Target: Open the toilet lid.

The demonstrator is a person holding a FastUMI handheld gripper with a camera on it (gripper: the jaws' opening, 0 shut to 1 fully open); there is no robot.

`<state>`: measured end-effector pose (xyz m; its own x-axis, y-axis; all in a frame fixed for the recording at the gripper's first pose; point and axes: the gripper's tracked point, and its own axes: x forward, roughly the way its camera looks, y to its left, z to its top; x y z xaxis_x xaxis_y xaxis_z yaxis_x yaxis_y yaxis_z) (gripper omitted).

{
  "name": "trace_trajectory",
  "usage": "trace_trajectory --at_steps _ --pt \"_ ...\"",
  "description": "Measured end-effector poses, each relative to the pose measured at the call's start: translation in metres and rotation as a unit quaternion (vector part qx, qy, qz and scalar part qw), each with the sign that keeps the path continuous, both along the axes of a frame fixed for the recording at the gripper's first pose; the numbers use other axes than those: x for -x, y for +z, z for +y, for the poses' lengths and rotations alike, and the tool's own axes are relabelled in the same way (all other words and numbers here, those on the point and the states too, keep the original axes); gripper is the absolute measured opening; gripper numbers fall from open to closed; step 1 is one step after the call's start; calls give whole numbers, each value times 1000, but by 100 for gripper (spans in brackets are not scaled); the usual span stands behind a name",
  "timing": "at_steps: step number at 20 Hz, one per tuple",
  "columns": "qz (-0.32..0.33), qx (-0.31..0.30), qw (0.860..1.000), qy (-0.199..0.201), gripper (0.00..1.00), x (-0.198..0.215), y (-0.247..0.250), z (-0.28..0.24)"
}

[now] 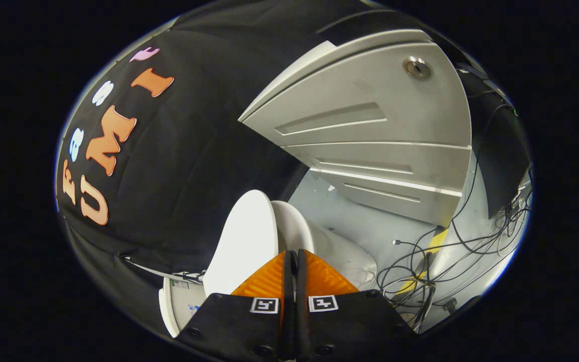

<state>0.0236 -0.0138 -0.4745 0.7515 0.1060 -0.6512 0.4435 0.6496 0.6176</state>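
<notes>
Two orange fingers (269,276) of the gripper (292,259) stand pressed together, only a dark slit between them and nothing visibly held; the gripper is closed and empty. Just ahead of the fingertips, and slightly to one side, rises the white toilet lid (247,241), seen nearly edge-on and standing steeply. Directly behind the lid shows a second white curved part, probably the seat (292,226), with the pale bowl (342,254) beyond it. Whether the fingertips touch the lid's edge cannot be told from this angle. A white cistern (176,301) lies beside the gripper body, against the black cloth wall (184,166). Beyond the toilet stand grey metal cabinets (370,120), one with a round lock (416,67), and a tangle of black cables (450,261) crosses the floor (365,221) over a strip of yellow tape (438,241).

Judged from the lid's steep stance, the opening appears largely done, though the lid may not yet rest against its support. Risks from here:

- If the lid is short of its balance point, it could drop back onto the bowl once the fingers leave it.
- A closed gripper can only push, so the smooth curved edge may slip off the fingertips.
- Too hard a push could knock the lid against the cistern.
</notes>
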Motion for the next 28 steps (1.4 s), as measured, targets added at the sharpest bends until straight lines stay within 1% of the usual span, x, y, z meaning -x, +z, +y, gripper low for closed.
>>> trace_trajectory --at_steps 4,11,18,22,26,28 --pt "-16 6 1000 13 8 -5 34 10" --pt "-44 14 999 23 8 -13 88 33" --pt "-65 52 994 68 8 -20 148 69" --pt "-88 46 992 81 8 -20 187 95" --pt "-107 59 987 100 8 -17 218 125" --pt "-111 76 985 111 8 -17 232 141"
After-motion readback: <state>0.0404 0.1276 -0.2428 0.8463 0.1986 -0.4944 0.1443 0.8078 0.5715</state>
